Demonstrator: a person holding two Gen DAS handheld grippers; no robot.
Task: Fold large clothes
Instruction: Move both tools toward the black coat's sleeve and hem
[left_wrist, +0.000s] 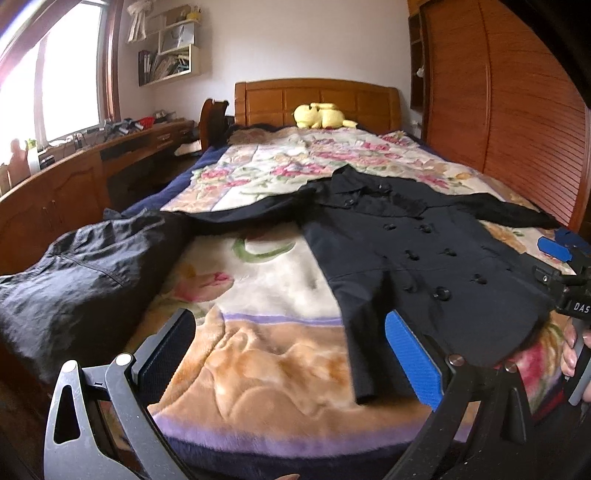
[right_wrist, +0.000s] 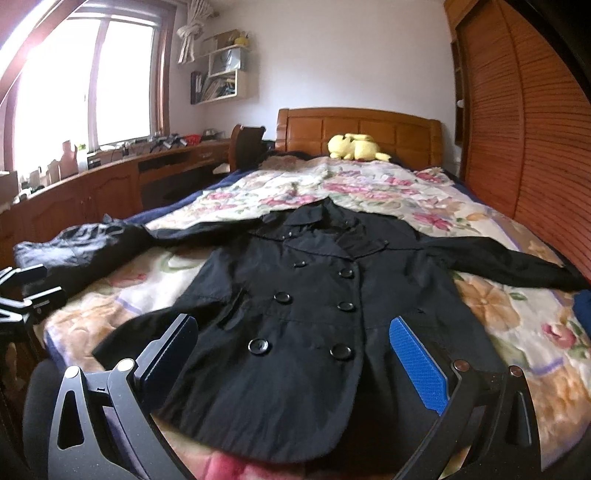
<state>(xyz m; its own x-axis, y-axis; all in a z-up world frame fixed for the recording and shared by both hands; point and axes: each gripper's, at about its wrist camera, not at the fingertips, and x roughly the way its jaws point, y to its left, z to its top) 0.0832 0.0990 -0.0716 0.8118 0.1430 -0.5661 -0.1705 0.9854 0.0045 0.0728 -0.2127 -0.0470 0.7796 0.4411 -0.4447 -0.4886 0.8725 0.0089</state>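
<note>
A black double-breasted coat (right_wrist: 306, 306) lies flat, front up, on the floral blanket (right_wrist: 369, 188), sleeves spread to both sides; it also shows in the left wrist view (left_wrist: 417, 251). My left gripper (left_wrist: 291, 350) is open and empty, above the blanket just left of the coat's hem. My right gripper (right_wrist: 295, 354) is open and empty, hovering over the coat's lower front. The right gripper also shows at the right edge of the left wrist view (left_wrist: 557, 243). The left gripper appears at the left edge of the right wrist view (right_wrist: 26, 284).
A second dark garment (left_wrist: 85, 273) lies crumpled at the bed's left edge. A yellow plush toy (left_wrist: 321, 115) sits by the wooden headboard (left_wrist: 317, 99). A wooden desk (left_wrist: 74, 173) runs along the left; a slatted wardrobe (left_wrist: 506, 103) stands on the right.
</note>
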